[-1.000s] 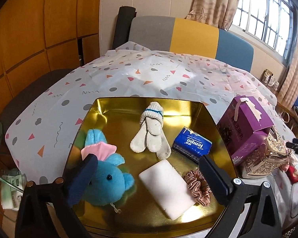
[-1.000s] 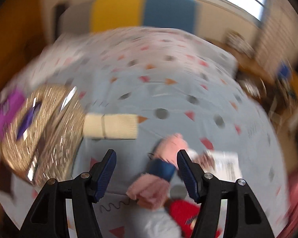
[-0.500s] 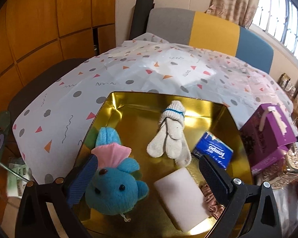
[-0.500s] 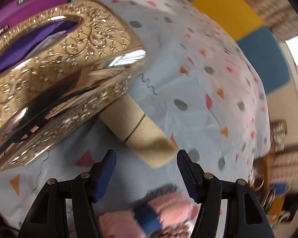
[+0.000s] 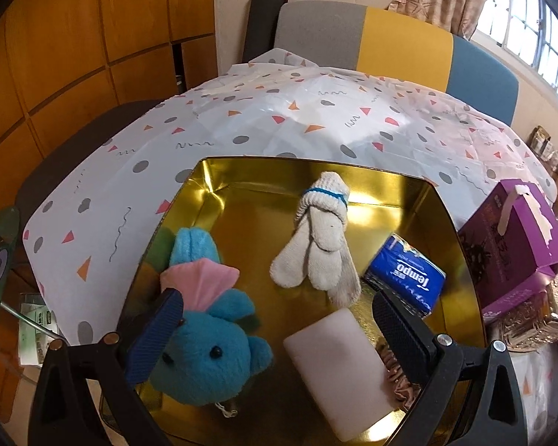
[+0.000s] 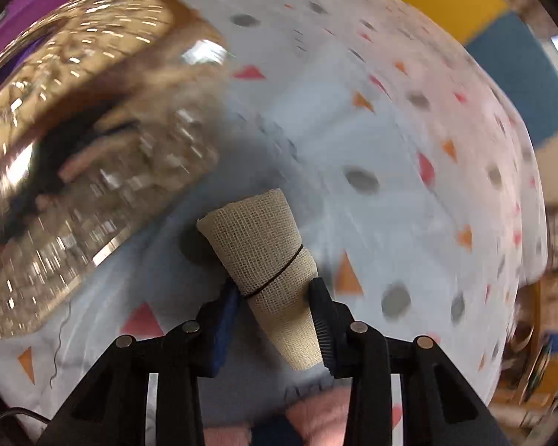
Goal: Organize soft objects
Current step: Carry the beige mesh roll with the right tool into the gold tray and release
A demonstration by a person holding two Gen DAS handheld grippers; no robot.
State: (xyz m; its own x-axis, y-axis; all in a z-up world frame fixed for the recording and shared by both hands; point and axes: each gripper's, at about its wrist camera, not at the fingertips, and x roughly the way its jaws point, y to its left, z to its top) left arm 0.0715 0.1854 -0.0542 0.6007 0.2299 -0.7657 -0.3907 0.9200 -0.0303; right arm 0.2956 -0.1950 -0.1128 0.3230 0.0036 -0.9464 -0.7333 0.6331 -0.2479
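In the left wrist view a gold tray (image 5: 219, 186) holds a blue plush toy (image 5: 212, 345), rolled white socks (image 5: 316, 245), a blue Tempo tissue pack (image 5: 409, 275), a white sponge (image 5: 338, 368) and a pink scrunchie (image 5: 398, 383). My left gripper (image 5: 275, 330) is open above the tray's near side, holding nothing. In the right wrist view my right gripper (image 6: 277, 297) is shut on a beige rolled cloth (image 6: 268, 252) bound by a thin black band, just above the tablecloth.
A purple box (image 5: 509, 238) and an ornate gold tissue box (image 6: 74, 111) stand right of the tray. A pink fuzzy item (image 6: 316, 423) lies under the right gripper. The patterned tablecloth (image 5: 279, 119) stretches to a bench at the back.
My right gripper has moved onto the beige roll and closed on it. My left gripper has shifted slightly over the tray and stays open.
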